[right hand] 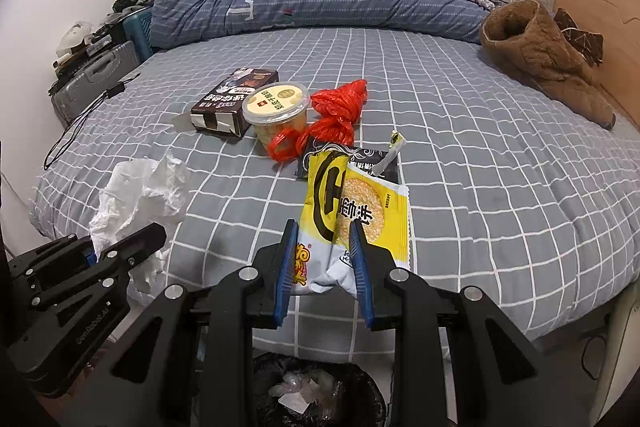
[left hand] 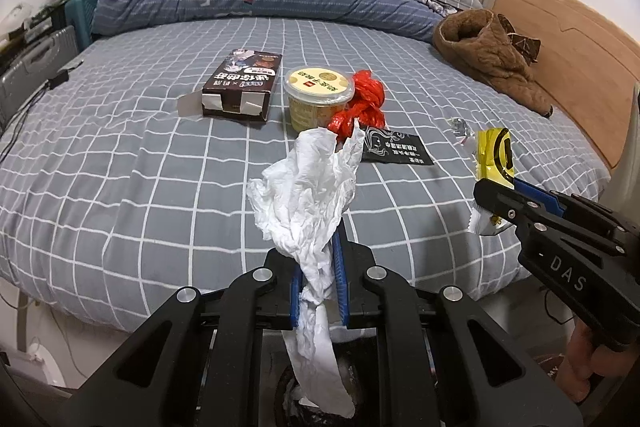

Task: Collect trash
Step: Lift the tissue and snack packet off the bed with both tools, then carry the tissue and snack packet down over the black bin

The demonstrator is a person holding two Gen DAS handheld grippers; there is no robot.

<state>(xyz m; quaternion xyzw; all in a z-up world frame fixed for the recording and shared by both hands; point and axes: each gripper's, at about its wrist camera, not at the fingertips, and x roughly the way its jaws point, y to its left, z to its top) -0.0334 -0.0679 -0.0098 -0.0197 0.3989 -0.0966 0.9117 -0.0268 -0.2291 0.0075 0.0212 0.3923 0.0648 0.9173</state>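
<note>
The left gripper (left hand: 319,279) pinches a crumpled white tissue (left hand: 308,195), limp and featherlight, mid-length between closed jaws, while the right gripper (right hand: 324,263) clamps a crinkly yellow snack wrapper (right hand: 352,203) (slippery film, judging by the sheen) by its lower end.

A crumpled white tissue (left hand: 308,195) hangs pinched upright; a yellow plastic snack wrapper (right hand: 352,211) is clamped likewise, both above the black-lined bin (right hand: 316,391).
</note>
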